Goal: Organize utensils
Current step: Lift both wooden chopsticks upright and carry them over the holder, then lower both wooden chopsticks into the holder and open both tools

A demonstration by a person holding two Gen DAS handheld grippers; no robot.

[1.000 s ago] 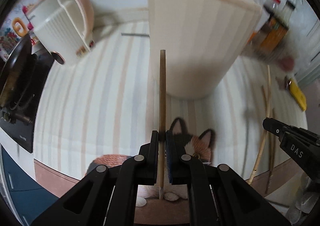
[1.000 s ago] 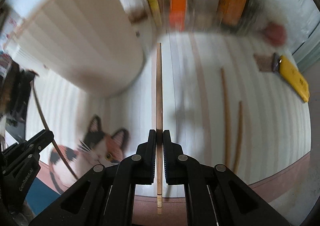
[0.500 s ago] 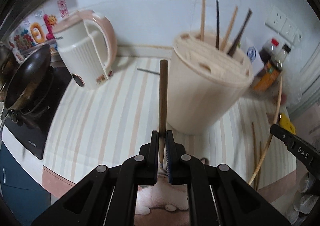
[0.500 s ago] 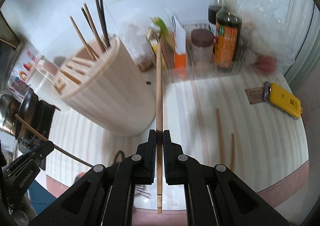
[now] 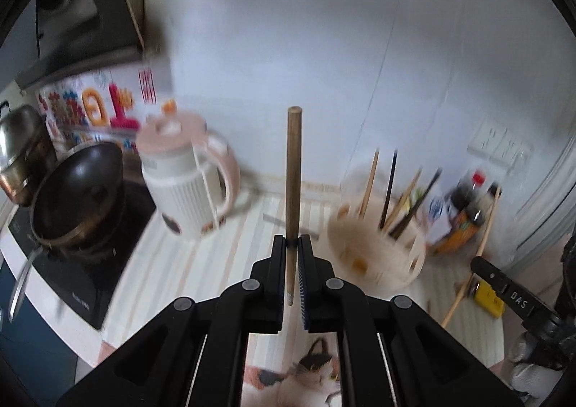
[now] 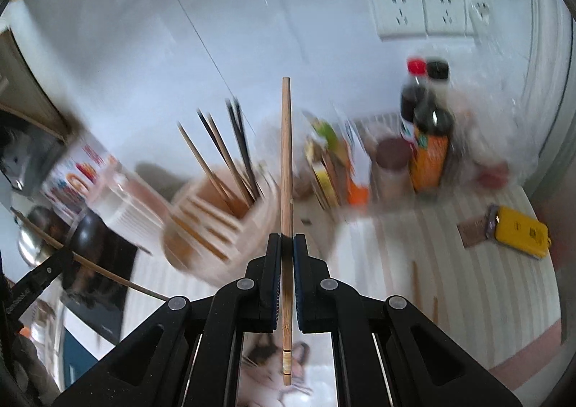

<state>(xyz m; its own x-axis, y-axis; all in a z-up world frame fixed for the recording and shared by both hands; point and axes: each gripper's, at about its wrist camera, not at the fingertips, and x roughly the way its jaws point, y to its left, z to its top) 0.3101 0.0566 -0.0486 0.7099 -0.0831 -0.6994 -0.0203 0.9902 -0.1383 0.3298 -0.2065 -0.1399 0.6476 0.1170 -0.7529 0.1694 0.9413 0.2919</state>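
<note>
My left gripper [image 5: 294, 243] is shut on a brown wooden chopstick [image 5: 293, 169] that stands upright out of its jaws. To its lower right sits the round beige utensil holder [image 5: 378, 255], with several chopsticks standing in it. My right gripper [image 6: 287, 241] is shut on a lighter chopstick [image 6: 286, 155], also pointing up, with the same holder [image 6: 216, 227] down to its left. Each view shows the other gripper at its edge: the right gripper [image 5: 504, 293] with its stick, the left gripper [image 6: 32, 284] with its stick. Two loose chopsticks [image 6: 415, 284] lie on the striped mat.
A pink and white kettle [image 5: 183, 180] and a dark wok [image 5: 79, 191] on a black hob stand at the left. Sauce bottles [image 6: 428, 140], a jar and boxes crowd the back wall under the sockets. A yellow object [image 6: 518, 230] lies at the right. The mat [image 5: 187, 277] has a cat print.
Both grippers have risen well above the counter with their chopsticks still clamped. The holder has dropped from filling the views to sitting lower and smaller.
</note>
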